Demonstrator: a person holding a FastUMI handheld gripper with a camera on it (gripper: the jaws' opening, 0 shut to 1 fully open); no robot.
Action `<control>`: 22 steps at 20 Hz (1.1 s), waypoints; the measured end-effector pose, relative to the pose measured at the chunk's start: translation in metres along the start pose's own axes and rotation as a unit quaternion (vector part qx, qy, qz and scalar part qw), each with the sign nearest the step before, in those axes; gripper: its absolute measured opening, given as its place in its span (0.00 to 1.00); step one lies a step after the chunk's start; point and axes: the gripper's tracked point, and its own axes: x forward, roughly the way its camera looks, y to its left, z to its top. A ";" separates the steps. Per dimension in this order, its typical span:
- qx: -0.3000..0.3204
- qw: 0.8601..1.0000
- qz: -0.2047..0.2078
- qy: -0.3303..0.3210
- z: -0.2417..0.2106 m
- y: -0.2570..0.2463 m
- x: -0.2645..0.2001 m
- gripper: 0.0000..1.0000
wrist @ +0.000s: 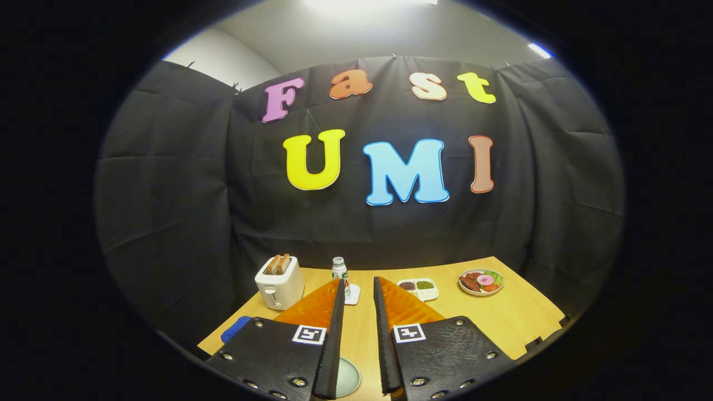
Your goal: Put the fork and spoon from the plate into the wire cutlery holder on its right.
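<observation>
A staged recording booth: black cloth walls (167,195) around a wooden table (518,317) with toaster (278,283)

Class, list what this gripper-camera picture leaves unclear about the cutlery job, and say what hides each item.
- Pale green plate, gripper view: just a sliver between the gripper's parted fingers; the fingers cover the rest, so any cutlery on it is hidden.
- Small white two-compartment dish beyond the fingers: contents too small to identify.
- Blue object beside the white toaster: mostly covered by the gripper body.
</observation>
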 end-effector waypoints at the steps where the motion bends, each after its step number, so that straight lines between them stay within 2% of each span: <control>1: -0.002 1.000 0.003 0.008 -0.006 0.002 0.001 0.30; 4: -0.010 0.998 0.021 0.061 -0.047 0.011 0.006 0.30; 7: -0.004 0.988 0.053 0.145 -0.099 0.025 0.018 0.30; 13: 0.000 0.951 0.088 0.298 -0.206 0.045 0.020 0.30; 16: 0.007 0.925 0.108 0.363 -0.251 0.061 0.013 0.30; 19: 0.018 0.899 0.125 0.420 -0.287 0.076 0.004 0.30; 22: 0.004 0.880 0.127 0.459 -0.315 0.080 -0.004 0.30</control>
